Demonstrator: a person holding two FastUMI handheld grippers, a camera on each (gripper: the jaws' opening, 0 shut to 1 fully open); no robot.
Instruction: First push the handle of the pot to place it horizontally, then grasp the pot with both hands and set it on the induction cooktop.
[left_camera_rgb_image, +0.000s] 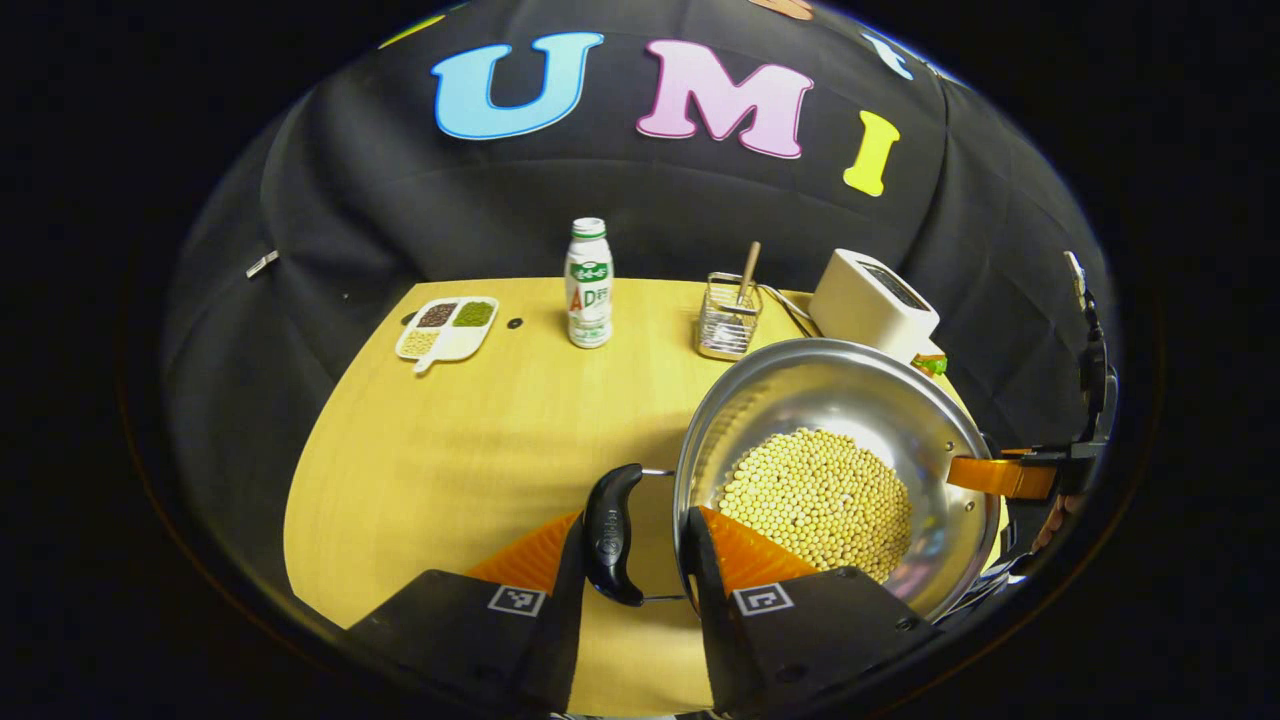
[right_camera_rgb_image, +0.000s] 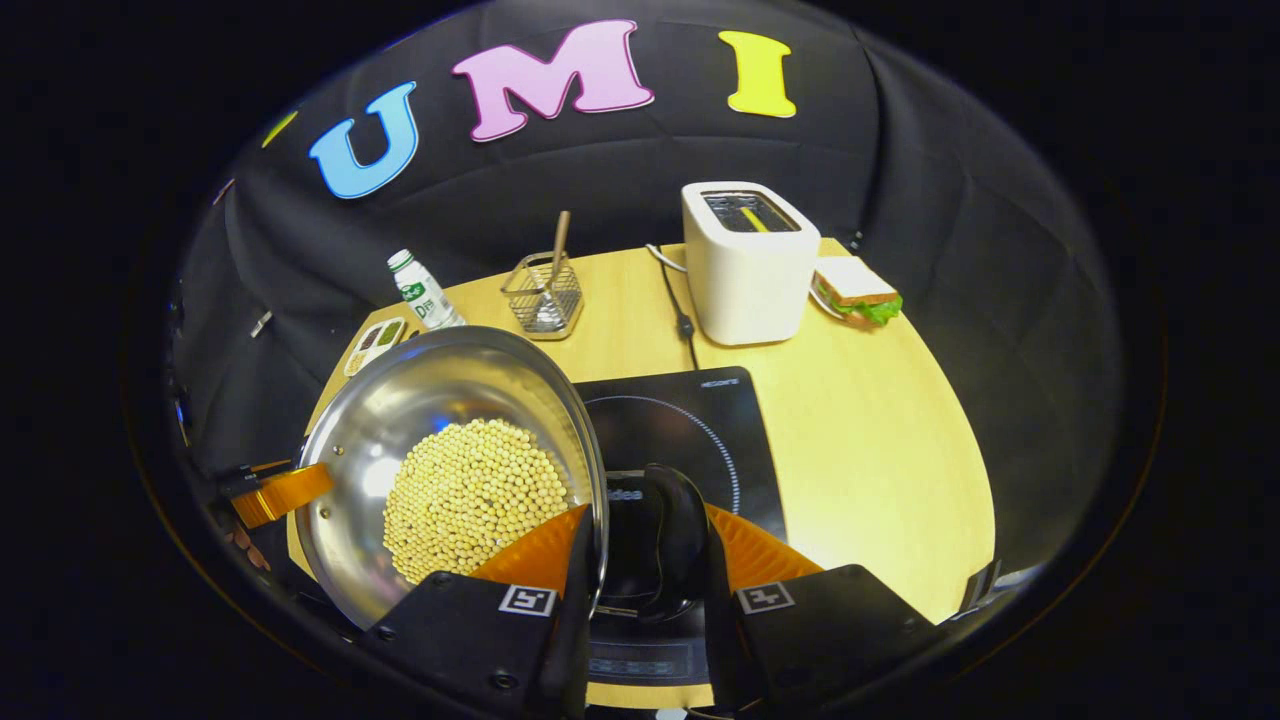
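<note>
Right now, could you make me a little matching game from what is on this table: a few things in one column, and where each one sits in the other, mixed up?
Things:
1. Soybeans
2. Wooden stick
3. Sandwich
4. Drink bottle

Places:
A. Beside the white toaster
B. Standing alone on the table, between the divided dish and the wire basket
C. Heaped in the steel pot
D. Upright in the wire basket

Pairs: 1-C, 2-D, 3-A, 4-B
</note>
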